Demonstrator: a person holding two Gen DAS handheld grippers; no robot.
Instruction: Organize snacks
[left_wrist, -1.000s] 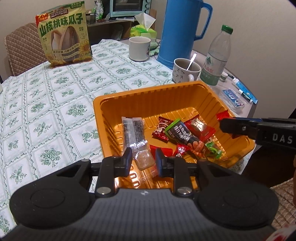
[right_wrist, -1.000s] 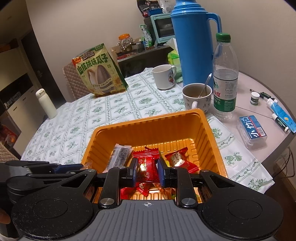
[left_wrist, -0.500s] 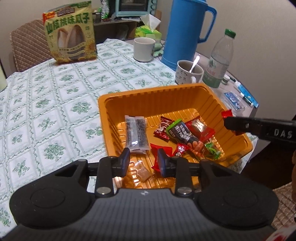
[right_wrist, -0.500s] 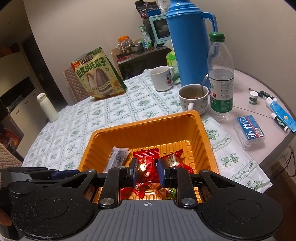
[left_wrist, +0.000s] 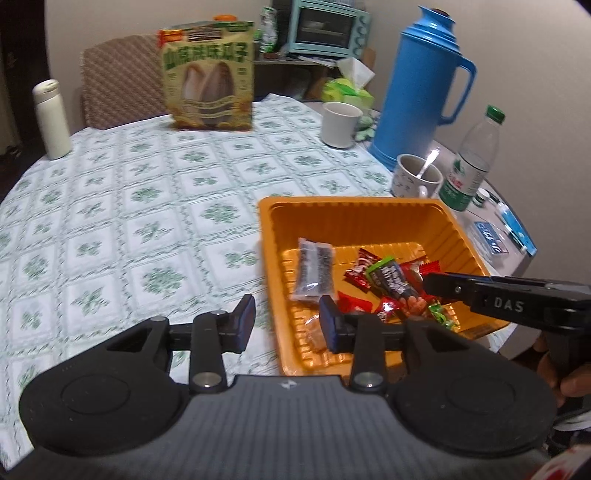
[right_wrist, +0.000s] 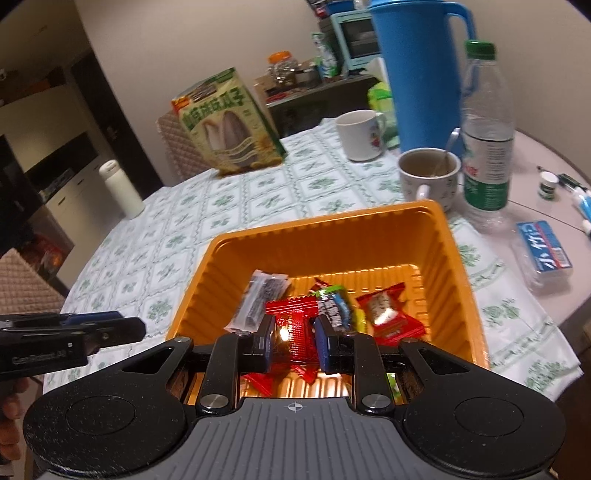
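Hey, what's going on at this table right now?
A person is sorting snacks into an orange tray using two handheld grippers. The right gripper is shut on a red wrapped candy above the tray. The left gripper, its jaws just opening, holds nothing beside the tray's near corner.

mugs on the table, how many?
2. A white mug stands on the tablecloth beside the blue thermos. A patterned mug with a spoon stands just behind the orange tray, next to the water bottle. Others may be hidden behind the thermos.
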